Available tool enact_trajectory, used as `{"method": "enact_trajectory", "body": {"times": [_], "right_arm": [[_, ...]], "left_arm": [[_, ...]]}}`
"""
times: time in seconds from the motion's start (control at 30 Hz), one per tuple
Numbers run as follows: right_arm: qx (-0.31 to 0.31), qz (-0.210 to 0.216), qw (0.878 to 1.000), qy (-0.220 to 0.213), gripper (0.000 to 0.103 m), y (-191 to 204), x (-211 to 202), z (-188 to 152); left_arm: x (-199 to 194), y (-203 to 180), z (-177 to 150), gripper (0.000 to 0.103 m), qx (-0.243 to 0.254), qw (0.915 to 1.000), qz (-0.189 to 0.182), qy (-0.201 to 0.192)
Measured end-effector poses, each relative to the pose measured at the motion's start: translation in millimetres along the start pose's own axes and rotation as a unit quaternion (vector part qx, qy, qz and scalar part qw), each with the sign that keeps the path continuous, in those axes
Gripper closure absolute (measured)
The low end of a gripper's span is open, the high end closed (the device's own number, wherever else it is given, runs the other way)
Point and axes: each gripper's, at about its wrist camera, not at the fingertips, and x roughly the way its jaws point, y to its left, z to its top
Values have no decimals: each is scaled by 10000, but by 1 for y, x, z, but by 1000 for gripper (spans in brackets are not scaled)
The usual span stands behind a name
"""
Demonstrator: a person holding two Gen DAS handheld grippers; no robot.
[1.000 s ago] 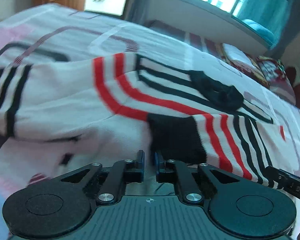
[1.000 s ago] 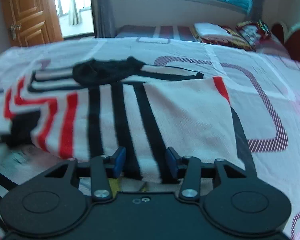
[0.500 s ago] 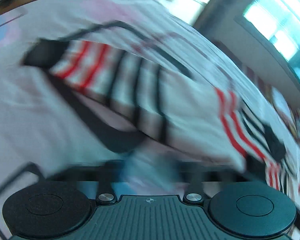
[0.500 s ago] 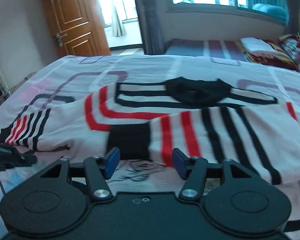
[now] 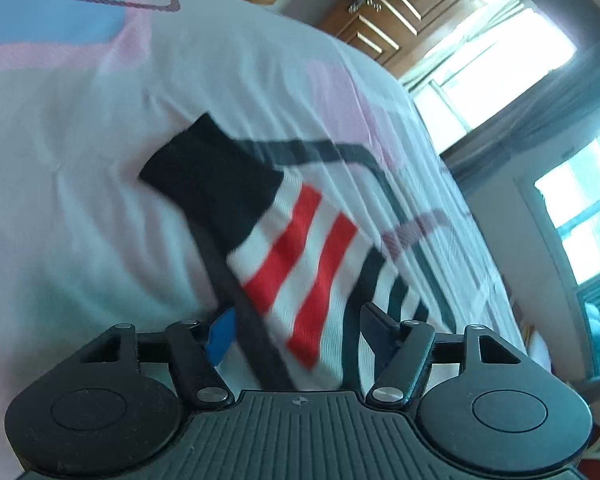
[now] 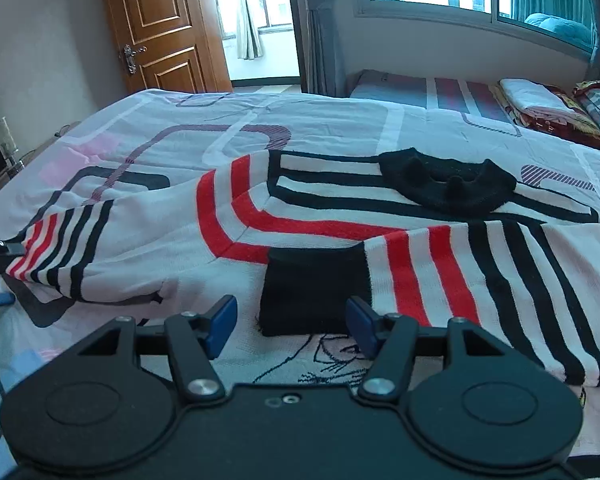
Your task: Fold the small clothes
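On the bed (image 6: 340, 120), a striped sweater (image 6: 320, 216) is lying spread out, white with red and black bands, its black collar (image 6: 448, 184) toward the far side. One sleeve is lying folded across the body, its black cuff (image 6: 308, 292) pointing left at the near edge. The other sleeve (image 6: 60, 252) is stretching out to the left.

The right gripper (image 6: 292, 326) is hovering just near of the folded cuff, its jaws standing about half open with nothing clamped between them.

In the left wrist view, which is blurred, the left gripper (image 5: 296, 332) is sitting over the outstretched sleeve (image 5: 300, 264), whose black cuff (image 5: 212, 184) is lying farther out on the sheet. Its jaws have just been closing but are standing apart, the sleeve lying between them without the pads pressing on it.
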Motion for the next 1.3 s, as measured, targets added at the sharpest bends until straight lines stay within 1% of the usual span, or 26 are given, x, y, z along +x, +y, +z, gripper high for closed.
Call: {"method": "enact_trajectory", "body": {"times": [0.03,0.07,0.1,0.13,0.17,0.2,0.23,0.33,0.4,0.47,0.5,0.57,0.6,0.63,0.7,0.77,0.8,0.83,0.9,0.97,1.03,1.1,1.13,1.23,1.27,1.3], "right_arm": [[25,-32,10000,12,43,0,2,0],[49,-60,10000,15,43,-1,4,1],[73,-98,9999,-10,43,-2,4,1],[89,-133,9999,-40,43,-2,5,1],[105,-163,9998,-70,43,-3,5,2],[117,-191,9997,-96,44,-4,5,3],[118,-235,9996,-121,44,-5,5,3],[152,-363,9991,-145,44,-10,5,5],[196,-433,9987,-158,44,-15,4,6],[240,-515,9982,-211,44,-21,2,5],[268,-577,9977,-234,44,-24,1,5],[326,-741,9966,-130,44,-31,6,2],[362,-802,9961,7,45,-35,12,-1],[326,-810,9958,258,44,-38,21,-5],[153,-789,9965,233,44,-38,24,-9],[355,-663,9969,228,46,-45,19,-6],[513,-562,9970,113,46,-51,11,-5],[658,-511,9965,-38,45,-58,1,-5],[859,-498,9949,-199,45,-74,-19,-4],[1093,-479,9924,-299,45,-96,-36,-6],[1254,-596,9897,-344,45,-117,-50,-11],[1382,-771,9868,-353,45,-138,-61,-17],[1419,-834,9858,-329,45,-146,-63,-19],[1655,-870,9820,-280,45,-169,-71,-30],[1725,-844,9810,-285,45,-174,-73,-33],[1771,-833,9802,-297,45,-179,-75,-36]], "left_arm": [[5,-1,2,36,-24,10000,-18,-54],[8,-3,4,40,-30,9999,-14,-100],[10,-4,5,53,-60,9999,28,-153],[14,-4,7,64,-131,9997,91,-185],[19,0,9,90,-278,9994,153,-167],[23,4,12,97,-439,9988,186,-103],[26,8,13,97,-609,9981,110,-84],[24,2,14,97,-452,9988,141,-122],[15,-7,14,97,-346,9991,0,-248],[2,-27,13,97,118,9986,-260,-445],[-4,-44,11,97,423,9967,-479,-494],[-12,-80,3,97,1019,9892,-916,-525],[-16,-98,-5,97,1281,9841,-1124,-496],[-18,-118,-15,97,1556,9772,-1387,-406],[-22,-158,-42,98,2090,9603,-1835,-202],[-23,-200,-80,98,2614,9372,-2307,114],[-23,-217,-98,98,2794,9266,-2498,292],[-22,-236,-121,98,2990,9139,-2702,475],[-18,-269,-169,98,3348,8902,-2972,848],[-10,-294,-215,97,3693,8696,-3046,1211],[2,-312,-260,97,4150,8482,-2883,1589],[9,-320,-292,97,4584,8312,-2631,1723],[7,-321,-304,97,4699,8272,-2528,1764],[-13,-322,-314,97,4867,8251,-2461,1473],[-19,-324,-316,91,4931,8223,-2483,1377],[-24,-324,-317,70,4988,8179,-2540,1332]]}}
